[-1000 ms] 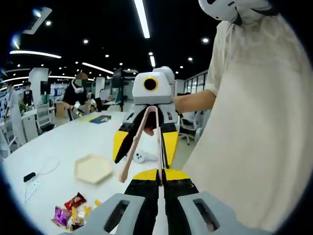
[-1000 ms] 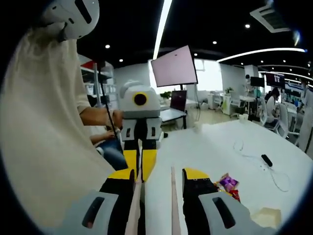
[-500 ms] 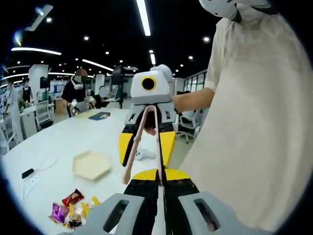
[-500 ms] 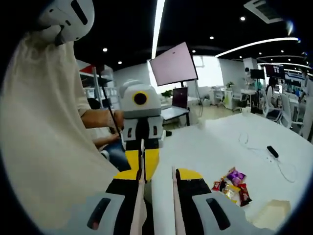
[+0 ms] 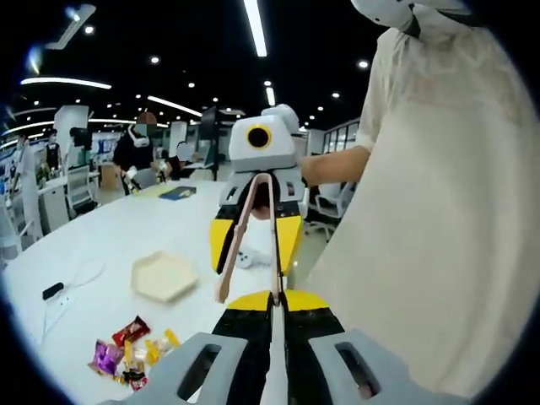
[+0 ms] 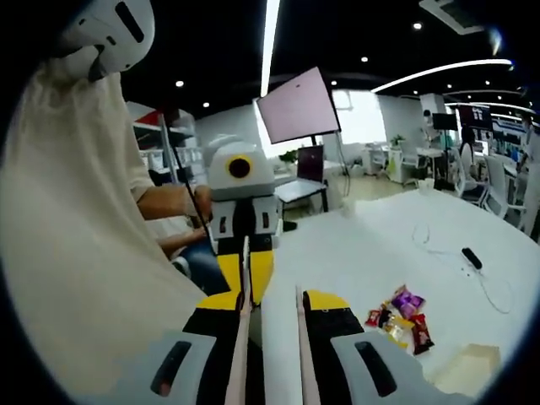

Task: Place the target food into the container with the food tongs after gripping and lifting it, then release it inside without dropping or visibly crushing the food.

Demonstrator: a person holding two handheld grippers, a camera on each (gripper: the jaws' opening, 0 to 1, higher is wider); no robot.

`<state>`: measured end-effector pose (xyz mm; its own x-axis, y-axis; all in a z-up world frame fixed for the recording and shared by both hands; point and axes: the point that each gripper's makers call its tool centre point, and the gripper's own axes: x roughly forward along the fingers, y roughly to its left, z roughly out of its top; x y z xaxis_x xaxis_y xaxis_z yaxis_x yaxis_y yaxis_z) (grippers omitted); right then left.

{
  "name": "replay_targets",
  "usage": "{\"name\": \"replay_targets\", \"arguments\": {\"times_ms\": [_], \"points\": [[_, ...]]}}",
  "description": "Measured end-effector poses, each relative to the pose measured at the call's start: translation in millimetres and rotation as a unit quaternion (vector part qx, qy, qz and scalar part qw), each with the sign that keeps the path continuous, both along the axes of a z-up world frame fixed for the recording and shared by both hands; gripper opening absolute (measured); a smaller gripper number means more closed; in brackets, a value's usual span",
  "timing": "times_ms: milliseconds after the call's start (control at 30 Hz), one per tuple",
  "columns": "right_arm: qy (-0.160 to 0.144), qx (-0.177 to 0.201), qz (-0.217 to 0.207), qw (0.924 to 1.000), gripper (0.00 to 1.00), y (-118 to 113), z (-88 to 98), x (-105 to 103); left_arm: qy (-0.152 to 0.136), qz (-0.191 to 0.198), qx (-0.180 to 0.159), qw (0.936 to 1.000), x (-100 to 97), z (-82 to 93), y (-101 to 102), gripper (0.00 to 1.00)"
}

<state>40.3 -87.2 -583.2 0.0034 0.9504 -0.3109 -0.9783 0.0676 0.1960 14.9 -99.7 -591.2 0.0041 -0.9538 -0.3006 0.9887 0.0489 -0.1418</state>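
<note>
The pale pink food tongs [image 5: 245, 228] hang in the air between my two grippers, hinge end toward the right one. My right gripper [image 6: 270, 295] has both tong arms [image 6: 239, 337] between its yellow jaws and holds them. Facing it, my left gripper [image 5: 275, 297] is shut on the tip of one tong arm; the other arm's tip hangs free to the left. Several wrapped candies [image 5: 126, 359] [image 6: 396, 319] lie in a heap on the white table [image 5: 101, 240]. A beige hexagonal tray [image 5: 164, 274] [image 6: 466, 371] sits beyond them, with nothing in it.
A person in a beige shirt [image 5: 422, 211] stands close, on the right in the left gripper view. A black device with a white cable [image 6: 472, 257] and a small white object [image 5: 245, 257] lie on the table. Other people and desks are in the background.
The right gripper's jaws have drawn in closer to the tong arms. Both views have shifted a little, bringing the candies further into the right gripper view. The left gripper's hold looks the same.
</note>
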Motion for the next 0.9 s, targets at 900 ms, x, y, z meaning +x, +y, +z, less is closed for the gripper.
{"name": "replay_targets", "arguments": {"times_ms": [900], "points": [[0.007, -0.021, 0.004, 0.9997, 0.28, 0.2, -4.2, 0.8, -0.023, 0.028, 0.013, 0.9993, 2.3, -3.9, -0.3, 0.01]]}}
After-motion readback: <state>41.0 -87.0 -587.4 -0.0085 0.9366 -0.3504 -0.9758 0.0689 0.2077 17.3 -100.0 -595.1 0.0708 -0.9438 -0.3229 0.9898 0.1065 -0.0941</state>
